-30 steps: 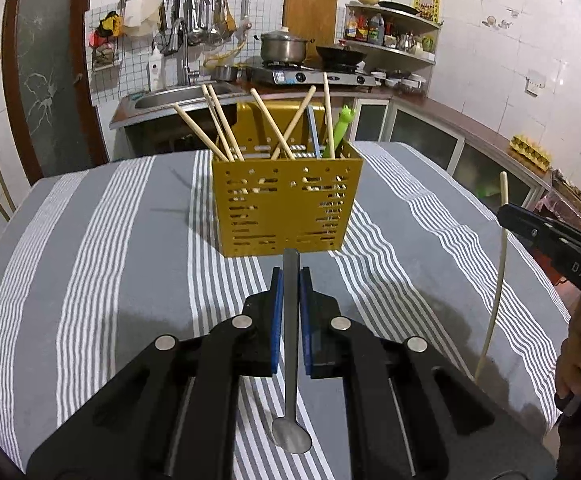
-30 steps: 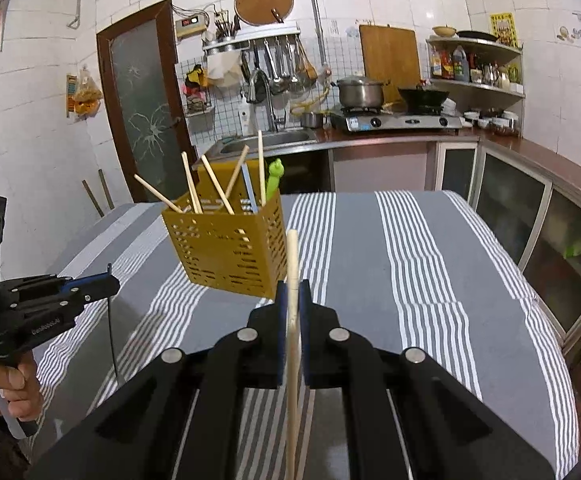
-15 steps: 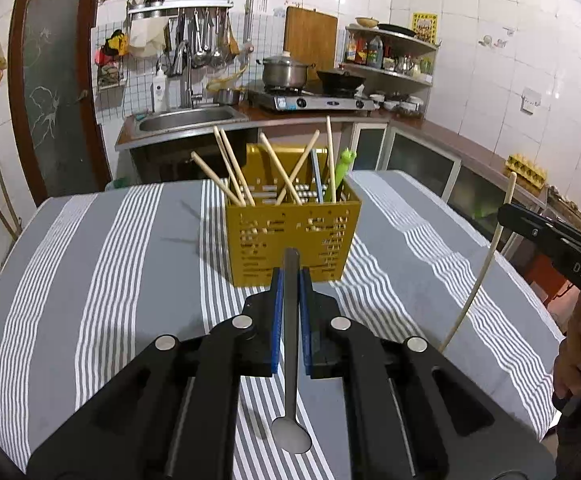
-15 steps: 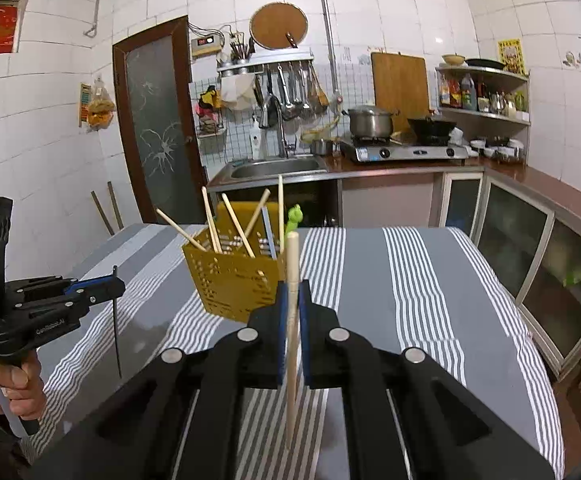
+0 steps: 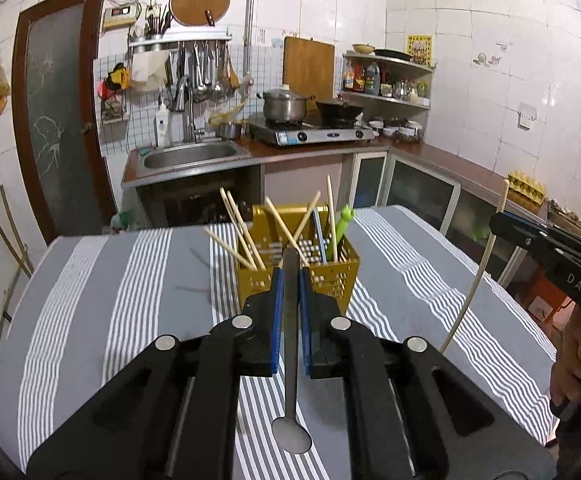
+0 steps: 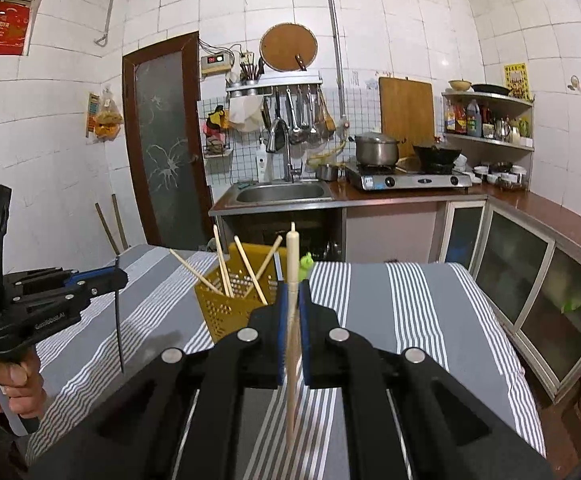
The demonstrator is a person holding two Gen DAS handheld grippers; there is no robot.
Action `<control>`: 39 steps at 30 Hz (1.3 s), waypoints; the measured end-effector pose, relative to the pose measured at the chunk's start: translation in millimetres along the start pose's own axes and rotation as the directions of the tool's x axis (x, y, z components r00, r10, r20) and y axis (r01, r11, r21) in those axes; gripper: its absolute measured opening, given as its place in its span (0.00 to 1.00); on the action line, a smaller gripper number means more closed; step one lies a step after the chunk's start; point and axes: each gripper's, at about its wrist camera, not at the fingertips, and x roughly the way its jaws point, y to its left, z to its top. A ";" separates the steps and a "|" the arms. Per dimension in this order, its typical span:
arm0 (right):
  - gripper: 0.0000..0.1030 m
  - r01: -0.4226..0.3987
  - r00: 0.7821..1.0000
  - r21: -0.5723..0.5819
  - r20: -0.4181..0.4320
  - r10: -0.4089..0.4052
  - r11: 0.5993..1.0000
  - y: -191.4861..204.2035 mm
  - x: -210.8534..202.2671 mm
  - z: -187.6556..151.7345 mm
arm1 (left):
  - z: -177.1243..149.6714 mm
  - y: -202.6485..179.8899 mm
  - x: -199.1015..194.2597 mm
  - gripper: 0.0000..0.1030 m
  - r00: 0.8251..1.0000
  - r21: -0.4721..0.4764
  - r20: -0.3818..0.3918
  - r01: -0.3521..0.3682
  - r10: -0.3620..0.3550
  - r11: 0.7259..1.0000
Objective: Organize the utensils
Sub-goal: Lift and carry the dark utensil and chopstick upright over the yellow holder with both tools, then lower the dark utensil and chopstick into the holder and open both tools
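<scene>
My left gripper (image 5: 290, 280) is shut on the handle of a metal spoon (image 5: 290, 432), whose bowl hangs toward the camera. Beyond it on the striped table stands a yellow perforated basket (image 5: 340, 276) holding several wooden chopsticks (image 5: 242, 232) and a green utensil (image 5: 344, 220). My right gripper (image 6: 291, 292) is shut on a pale chopstick (image 6: 290, 380) held nearly upright, with the basket (image 6: 226, 304) ahead and to the left. Each gripper shows in the other's view: the right one (image 5: 502, 222) with its chopstick (image 5: 474, 280), the left one (image 6: 117, 276) with the spoon (image 6: 119, 328) hanging down.
The grey and white striped tablecloth (image 5: 130, 280) covers the table. Behind it run a sink (image 6: 280, 192), a stove with a pot (image 6: 376, 148) and a counter with glass-front cabinets (image 6: 530, 280) along the right. A hand (image 6: 6, 384) grips the left tool's handle.
Both grippers have risen with the spoon and the chopstick still held. The basket now sits lower and farther off in both views.
</scene>
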 end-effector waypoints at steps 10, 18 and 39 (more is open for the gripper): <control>0.06 0.002 0.999 -0.025 0.051 0.000 1.000 12.1 -5.9 28.0 | 35.6 -2.4 -10.0 0.06 0.997 0.033 0.079 -0.020 0.018 0.999; 0.06 0.000 0.998 -0.043 0.065 0.003 0.999 17.5 0.2 45.0 | 58.1 2.0 -10.0 0.06 0.993 0.035 0.116 -0.022 0.018 0.999; 0.06 -0.016 0.993 -0.066 0.115 0.023 0.998 32.0 39.8 101.2 | 122.5 4.6 26.4 0.06 0.981 0.053 0.195 -0.016 0.005 0.998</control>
